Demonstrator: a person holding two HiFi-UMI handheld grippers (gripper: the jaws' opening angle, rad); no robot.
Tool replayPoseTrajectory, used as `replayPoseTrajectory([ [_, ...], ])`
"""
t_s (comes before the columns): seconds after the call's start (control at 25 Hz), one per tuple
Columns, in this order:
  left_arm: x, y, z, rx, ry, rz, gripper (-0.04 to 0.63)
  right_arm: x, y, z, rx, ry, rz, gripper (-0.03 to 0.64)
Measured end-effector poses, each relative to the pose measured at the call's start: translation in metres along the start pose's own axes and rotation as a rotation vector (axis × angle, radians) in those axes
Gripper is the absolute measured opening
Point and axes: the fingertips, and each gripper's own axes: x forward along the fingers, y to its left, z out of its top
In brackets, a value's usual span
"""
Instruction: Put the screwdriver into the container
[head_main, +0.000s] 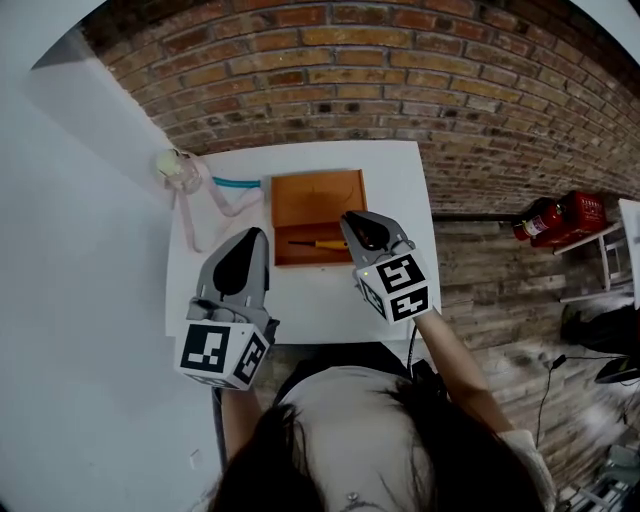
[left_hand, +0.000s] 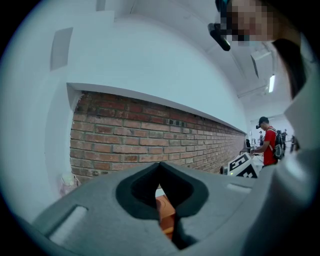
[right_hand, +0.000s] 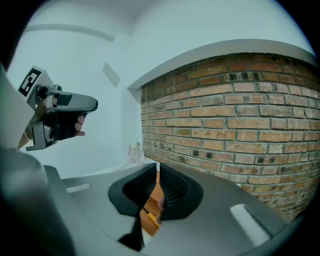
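Note:
An orange-brown open container (head_main: 318, 200) lies on the white table (head_main: 320, 300) toward its far side. The screwdriver (head_main: 318, 243), with a yellow handle and a dark shaft, rests inside it near the front wall. My left gripper (head_main: 254, 233) hovers above the table left of the container, jaws together and empty. My right gripper (head_main: 349, 217) hangs over the container's right front corner, also shut and empty. In the right gripper view the yellow handle (right_hand: 148, 219) and the container (right_hand: 151, 200) show through the jaw cut-out. The left gripper view shows a strip of the container (left_hand: 165, 209).
A pale bundle with pink straps (head_main: 178, 167) and a teal cable (head_main: 235, 184) lie at the table's far left. A brick wall (head_main: 400, 80) stands behind. Red fire extinguishers (head_main: 560, 215) sit on the floor at right. A person in red (left_hand: 270, 145) stands far off.

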Motion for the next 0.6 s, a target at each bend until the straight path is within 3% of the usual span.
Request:
replayPoseTrajectory([
  [0.6, -0.077, 0.003, -0.011, 0.006, -0.014, -0.076, 0.002, -0.061, 0.061, 0.018, 0.017, -0.111, -0.164, 0.006],
])
